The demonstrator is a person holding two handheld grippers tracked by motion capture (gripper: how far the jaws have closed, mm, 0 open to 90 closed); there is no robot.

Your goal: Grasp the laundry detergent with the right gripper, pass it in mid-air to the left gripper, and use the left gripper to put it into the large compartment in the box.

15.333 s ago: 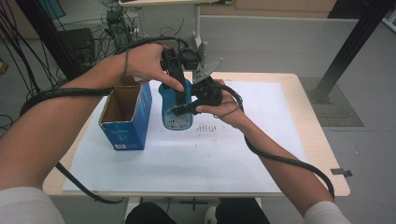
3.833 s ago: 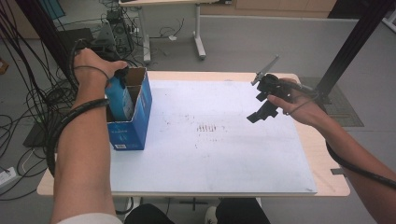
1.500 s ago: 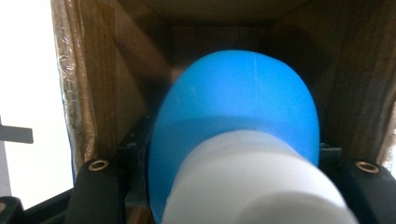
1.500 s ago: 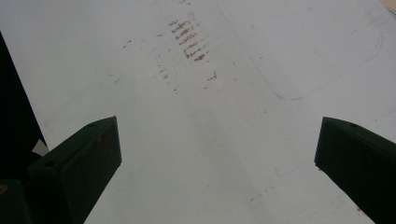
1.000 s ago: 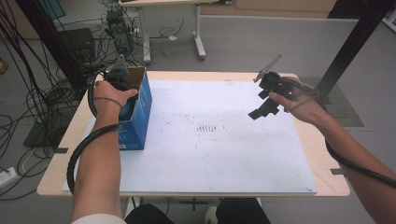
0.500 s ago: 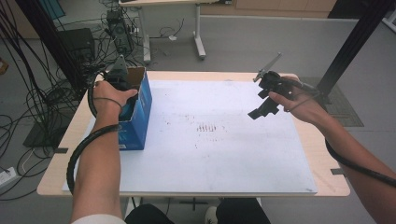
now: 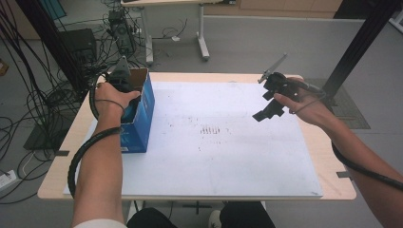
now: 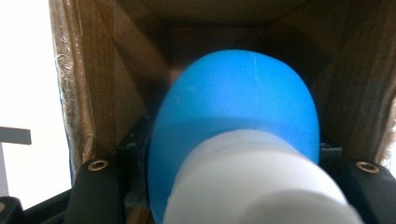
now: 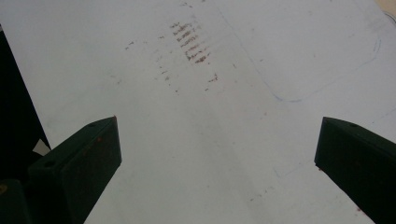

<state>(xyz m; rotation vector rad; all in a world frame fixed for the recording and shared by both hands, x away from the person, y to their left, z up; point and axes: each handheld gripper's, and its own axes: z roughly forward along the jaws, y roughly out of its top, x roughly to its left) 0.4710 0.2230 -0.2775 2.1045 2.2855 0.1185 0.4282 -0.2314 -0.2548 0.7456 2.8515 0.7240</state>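
1. Tabletop (image 7: 328,178) is seen from the high view, pale wood, with most of its surface covered by a big white sheet (image 7: 223,166).
2. Faint reddish-brown smudges (image 7: 212,129) are spotted near the sheet's middle, and the same marks (image 9: 191,44) are picked up in the right gripper view, beyond the jaws.
3. At the sheet's left edge a blue cardboard box (image 7: 140,121) is stood upright, open at the top, brown card on the inside (image 8: 102,84).
4. Down into that box the left gripper (image 7: 121,80) is reached, wrapped by the left hand (image 7: 113,97), with its black cable looped back along the forearm.
5. Inside the box, a blue bottle (image 8: 238,126) with a white cap (image 8: 252,186) is pinched between the left gripper's black jaws, one jaw pressed to each side of it, cap end toward the camera.
6. The bottle's lower end is sunk deep between the box walls; whether it touches the box floor cannot be told.
7. Well apart from the box, over the sheet's far right edge, the right gripper (image 7: 268,111) is held up off the surface by the right hand (image 7: 304,102).
8. Its jaws are spread wide, nothing between them, and they are tilted down toward the sheet (image 9: 210,140).
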